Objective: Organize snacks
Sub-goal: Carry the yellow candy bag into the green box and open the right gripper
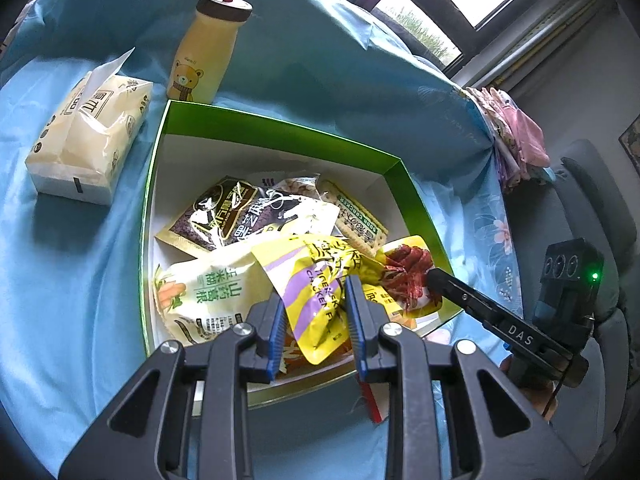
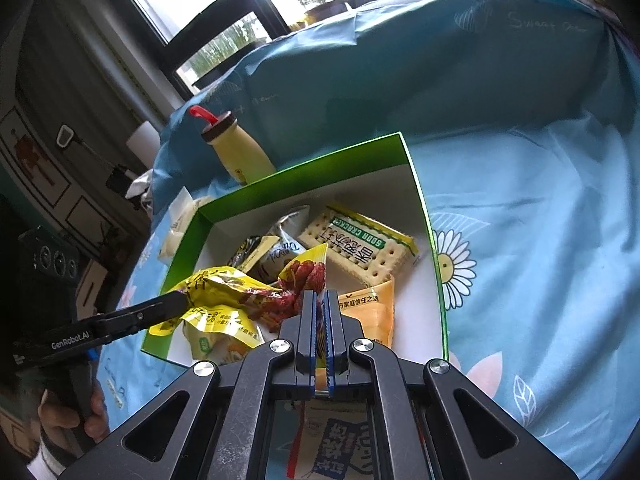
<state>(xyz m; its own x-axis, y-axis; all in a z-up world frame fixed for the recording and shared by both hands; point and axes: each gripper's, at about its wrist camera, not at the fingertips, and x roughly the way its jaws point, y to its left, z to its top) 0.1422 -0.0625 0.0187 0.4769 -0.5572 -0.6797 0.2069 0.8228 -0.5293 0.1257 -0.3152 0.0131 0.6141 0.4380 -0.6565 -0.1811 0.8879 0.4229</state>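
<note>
My left gripper (image 1: 316, 312) is clamped on the near end of a yellow snack pouch (image 1: 320, 280), its blue pads pinching the crinkled foil on both sides. My right gripper (image 2: 319, 320) has its jaws pressed together on the red-printed end of that same pouch (image 2: 296, 280), so the packet hangs stretched between the two tools, just above the near part of the green box (image 1: 280, 128).

Under the pouch, at the near left of the box, lies a white and green packet (image 1: 200, 292), and an orange packet (image 2: 368, 312) sits at the near right. Farther in are a dark sesame packet (image 1: 224, 212) and a soda cracker pack (image 2: 360, 244) toward the far right corner.

Outside the box, on the blue cloth (image 1: 80, 280), a tissue pack (image 1: 88, 140) rests to the left. Beyond the far wall stands a yellow bear bottle (image 1: 204, 52) with a red loop on its cap.
</note>
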